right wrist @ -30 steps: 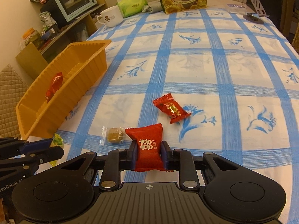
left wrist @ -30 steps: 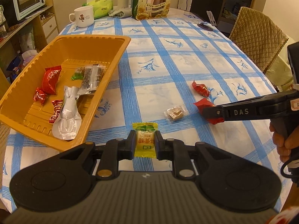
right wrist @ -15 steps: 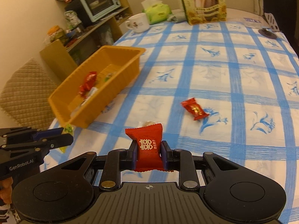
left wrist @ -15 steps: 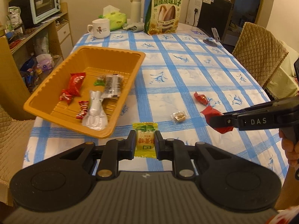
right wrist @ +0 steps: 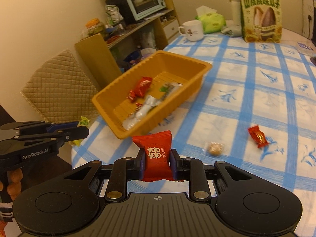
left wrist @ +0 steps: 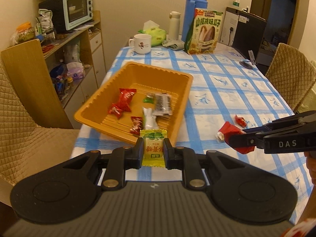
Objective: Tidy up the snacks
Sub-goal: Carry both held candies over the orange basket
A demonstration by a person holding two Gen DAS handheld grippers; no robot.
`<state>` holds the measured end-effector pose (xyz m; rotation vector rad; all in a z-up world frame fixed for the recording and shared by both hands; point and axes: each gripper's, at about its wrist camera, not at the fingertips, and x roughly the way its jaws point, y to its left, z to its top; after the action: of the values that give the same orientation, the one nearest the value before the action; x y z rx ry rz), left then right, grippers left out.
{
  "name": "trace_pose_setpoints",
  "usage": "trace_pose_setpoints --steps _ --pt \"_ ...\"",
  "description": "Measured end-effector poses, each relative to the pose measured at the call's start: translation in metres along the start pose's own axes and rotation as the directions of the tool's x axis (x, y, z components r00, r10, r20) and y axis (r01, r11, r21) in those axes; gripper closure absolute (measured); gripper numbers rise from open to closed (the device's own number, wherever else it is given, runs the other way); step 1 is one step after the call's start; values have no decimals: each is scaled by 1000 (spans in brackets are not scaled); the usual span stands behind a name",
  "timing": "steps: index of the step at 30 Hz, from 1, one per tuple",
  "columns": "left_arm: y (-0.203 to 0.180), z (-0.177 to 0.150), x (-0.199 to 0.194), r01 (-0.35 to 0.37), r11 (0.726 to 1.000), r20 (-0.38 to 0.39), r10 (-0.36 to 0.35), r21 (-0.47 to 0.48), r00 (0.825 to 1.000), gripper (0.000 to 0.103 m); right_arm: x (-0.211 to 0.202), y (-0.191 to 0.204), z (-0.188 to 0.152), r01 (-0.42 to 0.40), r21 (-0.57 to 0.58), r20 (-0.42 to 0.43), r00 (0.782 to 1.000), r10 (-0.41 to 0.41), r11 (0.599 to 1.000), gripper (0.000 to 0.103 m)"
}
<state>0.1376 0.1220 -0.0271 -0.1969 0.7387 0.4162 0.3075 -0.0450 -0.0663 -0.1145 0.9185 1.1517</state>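
Snacks are clamped in both grippers: a yellow candy [left wrist: 153,148] is pinched between the pads of the left gripper [left wrist: 153,151], a red packet [right wrist: 157,154] between the pads of the right gripper [right wrist: 157,163]. Both are held clear above the near edge of the table [right wrist: 256,98].

Just ahead of the left gripper, the orange tray [left wrist: 178,116] is seen, tilted across the table's left corner. In it are loaded: a silver pouch [left wrist: 149,119] nearest, a small red candy [left wrist: 136,125] beside it, two more red packets [left wrist: 123,102] further left, and a dark bar [left wrist: 162,103] with a green piece [left wrist: 148,99] toward the far wall.

Right of the left gripper, the right one [left wrist: 237,142] is seen side-on with the red packet in its tips. From the right wrist view, the left gripper [right wrist: 79,132] shows at left with the yellow candy at its tips.

Ahead and right of the right gripper, two snacks are left on the cloth: a clear-wrapped brown sweet [right wrist: 214,148] nearer, a red candy [right wrist: 257,136] just past it to the right.

Far end: a mug [left wrist: 141,43], a green tissue pack [left wrist: 155,34], a white flask [left wrist: 174,27], a blue jug [left wrist: 192,13], a sunflower-seed bag [left wrist: 206,32]. Left of the table, a shelf with a toaster oven [left wrist: 76,9] is seen.
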Motion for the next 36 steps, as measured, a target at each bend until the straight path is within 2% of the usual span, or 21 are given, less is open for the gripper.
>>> trace_pose_setpoints --steps 9,17,27,36 --pt "35 22 7 -19 1000 43 19 3 999 85 24 29 30 -9 -30 28 1000 10 999 77" --pt "59 43 29 0 1000 58 -2 25 998 85 48 41 60 18 -34 55 998 -16 999 77" --pt "77 58 68 41 998 24 -42 48 999 85 78 42 84 71 -8 53 996 -71 997 77" --pt "85 64 98 61 997 -19 -60 52 998 85 92 37 92 100 12 43 994 -100 995 77"
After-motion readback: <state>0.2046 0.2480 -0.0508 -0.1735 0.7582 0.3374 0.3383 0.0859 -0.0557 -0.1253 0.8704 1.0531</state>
